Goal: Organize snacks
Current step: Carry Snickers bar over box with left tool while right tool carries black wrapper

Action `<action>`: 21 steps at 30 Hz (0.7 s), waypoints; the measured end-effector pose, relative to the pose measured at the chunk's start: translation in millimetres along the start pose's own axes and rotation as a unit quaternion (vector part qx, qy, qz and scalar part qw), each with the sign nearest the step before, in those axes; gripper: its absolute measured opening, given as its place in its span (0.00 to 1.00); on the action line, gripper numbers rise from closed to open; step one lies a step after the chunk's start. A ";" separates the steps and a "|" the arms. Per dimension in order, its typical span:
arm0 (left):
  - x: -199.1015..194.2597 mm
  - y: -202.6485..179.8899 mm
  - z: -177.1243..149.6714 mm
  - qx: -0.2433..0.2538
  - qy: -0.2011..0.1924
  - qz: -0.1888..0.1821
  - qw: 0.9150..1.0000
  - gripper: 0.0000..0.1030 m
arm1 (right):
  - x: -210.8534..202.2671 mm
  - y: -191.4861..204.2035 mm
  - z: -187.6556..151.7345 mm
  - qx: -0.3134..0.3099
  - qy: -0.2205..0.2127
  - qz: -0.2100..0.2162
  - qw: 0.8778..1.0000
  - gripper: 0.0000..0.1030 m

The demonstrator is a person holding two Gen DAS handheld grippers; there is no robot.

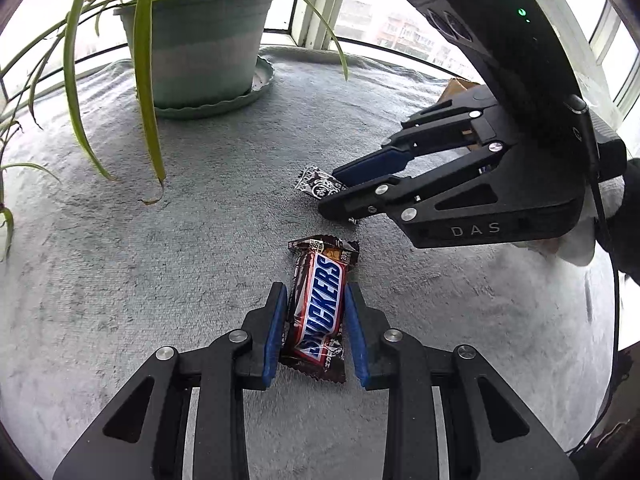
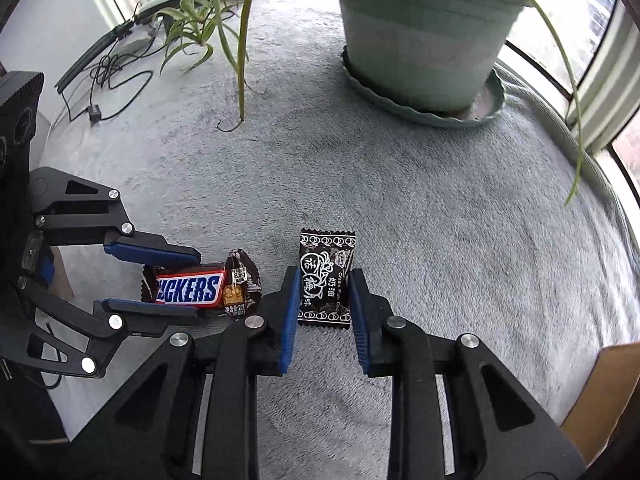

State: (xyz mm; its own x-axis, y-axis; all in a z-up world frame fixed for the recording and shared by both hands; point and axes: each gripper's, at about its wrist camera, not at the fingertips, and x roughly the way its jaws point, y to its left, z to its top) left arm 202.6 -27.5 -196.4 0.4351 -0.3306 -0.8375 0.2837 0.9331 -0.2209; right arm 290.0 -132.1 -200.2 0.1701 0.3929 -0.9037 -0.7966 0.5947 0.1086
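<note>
Blue-padded left gripper (image 1: 316, 320) pinching Snickers bar (image 1: 318, 312), right gripper (image 2: 324, 304) pinching black candy packet (image 2: 326, 280).

**Setting: window-side surface, daylit**

A grey plush cloth (image 2: 400, 184) covers the surface. A green plant pot (image 2: 424, 32) stands on a saucer (image 2: 436, 114) upon it. Windows (image 1: 372, 4) directly behind the pot admit bright daylight. Black cables (image 2: 108, 80) lie left of the pot.
</note>
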 end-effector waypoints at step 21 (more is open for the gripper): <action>-41.2 -58.7 42.8 0.061 -0.073 -0.022 0.995 0.27 | -147.3 -44.7 -70.5 0.169 -0.146 -0.076 0.972 0.24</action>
State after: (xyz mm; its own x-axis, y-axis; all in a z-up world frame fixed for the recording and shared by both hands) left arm 204.6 -74.7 -127.5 0.5367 -0.3952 -0.7455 0.4021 0.8965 -0.1858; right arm 259.6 -265.9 -101.1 0.4673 0.4357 -0.7693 -0.5226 0.8380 0.1571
